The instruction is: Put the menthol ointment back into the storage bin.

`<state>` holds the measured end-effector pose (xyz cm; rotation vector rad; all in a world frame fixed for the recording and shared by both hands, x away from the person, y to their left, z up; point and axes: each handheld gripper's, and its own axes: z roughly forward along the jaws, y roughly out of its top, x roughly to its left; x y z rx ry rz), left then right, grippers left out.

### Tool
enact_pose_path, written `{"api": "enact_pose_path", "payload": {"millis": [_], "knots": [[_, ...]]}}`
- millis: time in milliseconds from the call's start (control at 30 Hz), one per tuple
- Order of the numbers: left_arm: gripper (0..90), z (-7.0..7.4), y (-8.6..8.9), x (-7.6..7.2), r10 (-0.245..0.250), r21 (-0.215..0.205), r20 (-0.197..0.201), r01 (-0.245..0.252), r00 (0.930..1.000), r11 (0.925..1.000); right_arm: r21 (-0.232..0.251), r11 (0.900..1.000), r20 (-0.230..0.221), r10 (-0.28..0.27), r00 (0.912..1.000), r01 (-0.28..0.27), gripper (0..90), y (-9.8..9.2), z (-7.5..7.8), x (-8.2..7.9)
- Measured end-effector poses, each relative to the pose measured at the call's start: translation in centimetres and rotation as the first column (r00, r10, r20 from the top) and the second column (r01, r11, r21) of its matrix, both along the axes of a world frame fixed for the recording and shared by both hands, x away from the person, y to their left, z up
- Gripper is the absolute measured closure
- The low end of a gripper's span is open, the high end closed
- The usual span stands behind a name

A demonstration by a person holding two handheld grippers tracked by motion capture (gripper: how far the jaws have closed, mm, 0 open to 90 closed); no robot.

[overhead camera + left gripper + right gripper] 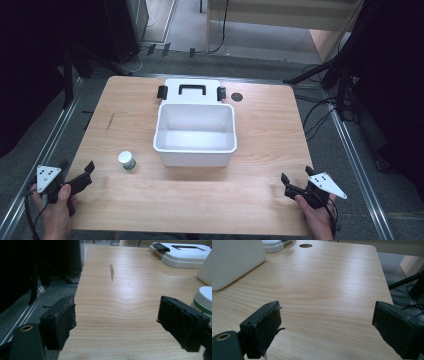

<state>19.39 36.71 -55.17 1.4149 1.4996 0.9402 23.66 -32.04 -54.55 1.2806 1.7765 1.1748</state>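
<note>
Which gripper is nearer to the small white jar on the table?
Left. The left gripper sits just left of the small white jar, slightly nearer the person, jaws open. The right gripper is far across the table, beyond the white bin.

Your left gripper (77, 171) hangs open near-left, close to the small white jar (127, 160); your right gripper (297, 181) gapes near-right; the white bin (195, 146) sits mid-table.
</note>
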Motion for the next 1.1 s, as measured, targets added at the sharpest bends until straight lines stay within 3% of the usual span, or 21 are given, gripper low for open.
{"api": "enact_pose_path", "payload": {"millis": [100, 233, 333, 433, 600, 767, 900, 1100], "knots": [[14.0, 0.0, 0.0, -0.1, -0.019, 0.004, 0.008, 0.019, 0.9998, 0.9998, -0.004, 1.000, 0.004, 0.001, 1.0000, -0.001, 8.7, 0.0, 0.0, -0.1], [14.1, 0.0, -0.6, 0.2, -0.076, 0.041, -0.032, 0.077, 0.9966, 0.9962, 0.001, 1.000, -0.003, 0.001, 1.0000, -0.001, 8.6, 0.0, 0.0, 0.1], [14.2, 0.0, -0.7, 0.2, -0.074, 0.044, -0.034, 0.075, 0.9967, 0.9962, 0.024, 1.000, -0.009, -0.006, 0.9999, 0.006, 8.7, -0.2, 0.0, 0.2], [2.2, 0.0, -0.7, 0.3, -0.075, 0.044, -0.038, 0.076, 0.9965, 0.9961, 0.023, 1.000, -0.006, -0.005, 1.0000, 0.005, 8.7, -0.2, 0.0, 0.0], [0.0, 0.0, -0.8, 0.0, -0.065, 0.046, -0.033, 0.067, 0.9973, 0.9967, 0.018, 1.000, -0.005, -0.005, 1.0000, 0.005, 9.0, -0.1, 0.0, 0.0], [0.0, 0.0, -1.3, 0.2, -0.065, 0.088, -0.054, 0.069, 0.9965, 0.9938, 0.003, 1.000, 0.010, 0.010, 0.9999, -0.010, 9.1, 0.0, 0.0, -0.2], [0.0, 0.1, -0.9, 0.3, -0.042, 0.058, -0.069, 0.046, 0.9967, 0.9972, 0.019, 1.000, -0.005, 0.004, 1.0000, -0.004, 9.1, -0.2, 0.0, 0.0], [0.0, 0.6, -0.8, 0.7, -0.053, 0.046, -0.094, 0.057, 0.9941, 0.9973, -0.019, 1.000, 0.007, 0.022, 0.9997, -0.022, 9.1, 0.2, 0.0, -0.2]]}}
